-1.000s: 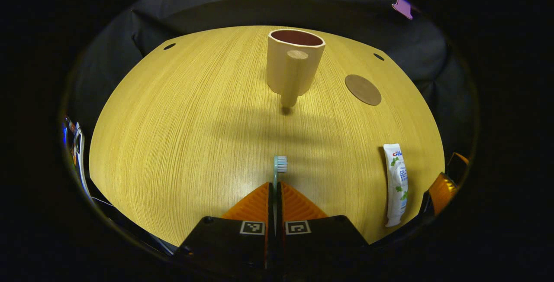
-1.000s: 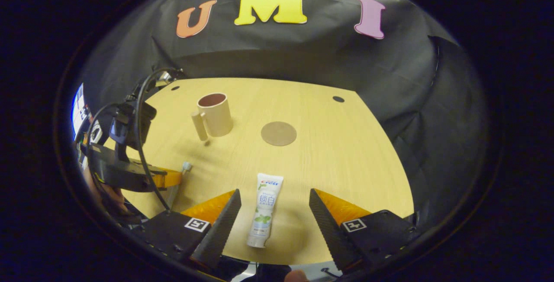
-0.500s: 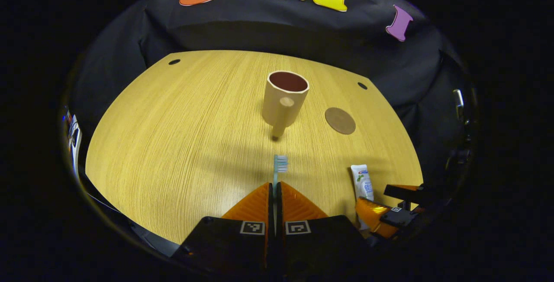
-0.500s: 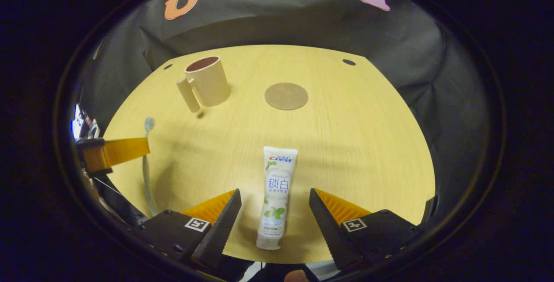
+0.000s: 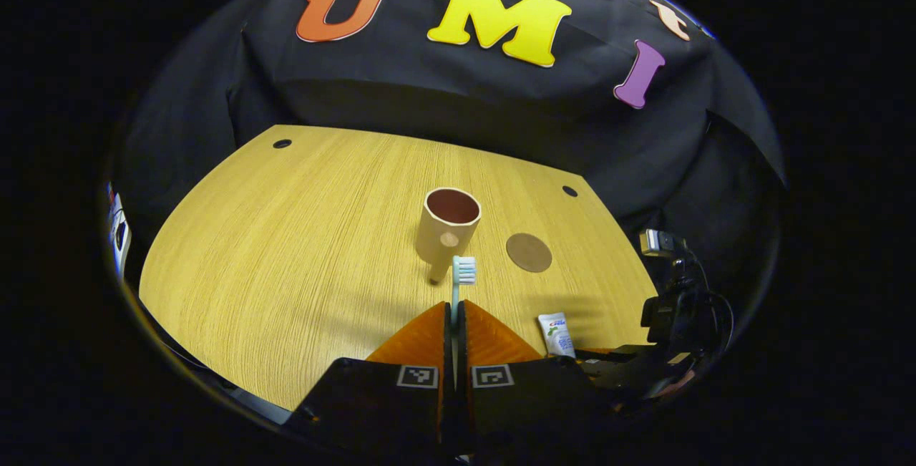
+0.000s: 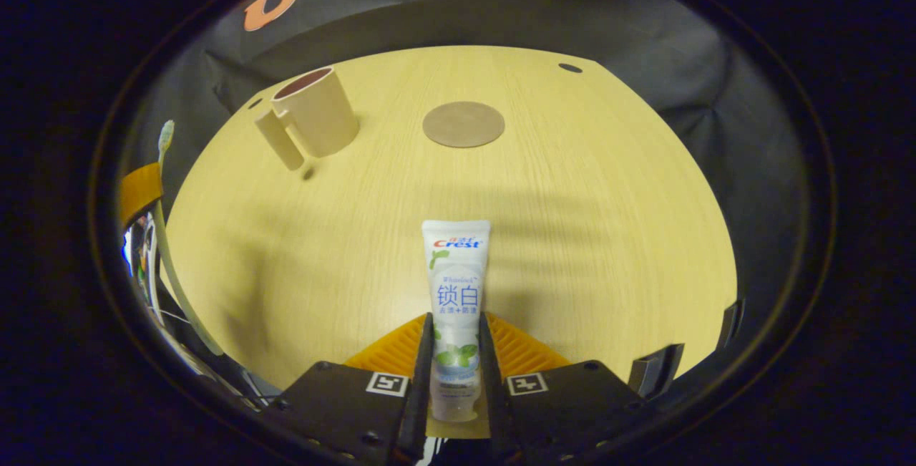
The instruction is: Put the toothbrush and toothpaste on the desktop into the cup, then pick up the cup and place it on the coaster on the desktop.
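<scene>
Left gripper view: the left gripper [image 5: 454,316] is clamped on the toothbrush [image 5: 461,274], bristles up, above the table [image 5: 286,251]. Beyond stands the cup [image 5: 445,226], nothing visible inside, with the coaster [image 5: 529,252] beside it. Right gripper view: the right gripper [image 6: 456,341] pinches the toothpaste [image 6: 456,273], cap end nearest the camera.

— What's on the desk [image 6: 608,237] from where I sit?

— I see a light wood-grain top with small dark holes near its far corners. The cup [image 6: 315,112] stands on it at the far left, handle toward me. The round brown coaster [image 6: 463,124] lies flat to its right, apart from it. The toothpaste [image 6: 456,287] is at the near edge.
</scene>
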{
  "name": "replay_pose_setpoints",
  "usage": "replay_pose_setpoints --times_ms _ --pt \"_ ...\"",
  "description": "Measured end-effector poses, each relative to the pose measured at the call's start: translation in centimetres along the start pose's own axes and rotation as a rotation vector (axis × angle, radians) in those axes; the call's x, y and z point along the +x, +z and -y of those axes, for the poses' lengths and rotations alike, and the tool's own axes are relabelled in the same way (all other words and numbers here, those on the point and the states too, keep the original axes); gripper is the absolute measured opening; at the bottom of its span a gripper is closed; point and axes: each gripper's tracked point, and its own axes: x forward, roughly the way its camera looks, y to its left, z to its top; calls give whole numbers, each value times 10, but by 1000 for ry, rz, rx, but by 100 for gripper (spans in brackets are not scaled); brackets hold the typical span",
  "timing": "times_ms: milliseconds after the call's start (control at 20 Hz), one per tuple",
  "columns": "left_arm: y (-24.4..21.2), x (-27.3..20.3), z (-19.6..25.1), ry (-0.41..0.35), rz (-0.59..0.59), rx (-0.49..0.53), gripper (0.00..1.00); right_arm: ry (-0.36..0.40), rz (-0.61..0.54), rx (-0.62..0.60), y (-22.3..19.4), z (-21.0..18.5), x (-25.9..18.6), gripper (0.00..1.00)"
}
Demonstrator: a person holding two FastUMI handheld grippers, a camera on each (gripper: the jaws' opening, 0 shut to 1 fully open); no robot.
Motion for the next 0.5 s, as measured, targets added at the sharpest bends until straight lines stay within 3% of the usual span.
replay_pose_setpoints --times_ms 150,200,250,350,500 --pt "17 -2 5 -24 64 13 3 15 2 24 3 -1 -1 32" --pt "23 -2 5 -28 82 17 3 23 -5 32 1 -1 -1 25" --pt "29 -1 6 -33 96 17 3 36 -17 43 0 -2 -2 25" --pt "40 3 6 -44 126 10 3 58 -7 56 4 -2 -6 15" --pt "58 9 0 -55 170 13 3 97 38 62 14 -3 -24 17"
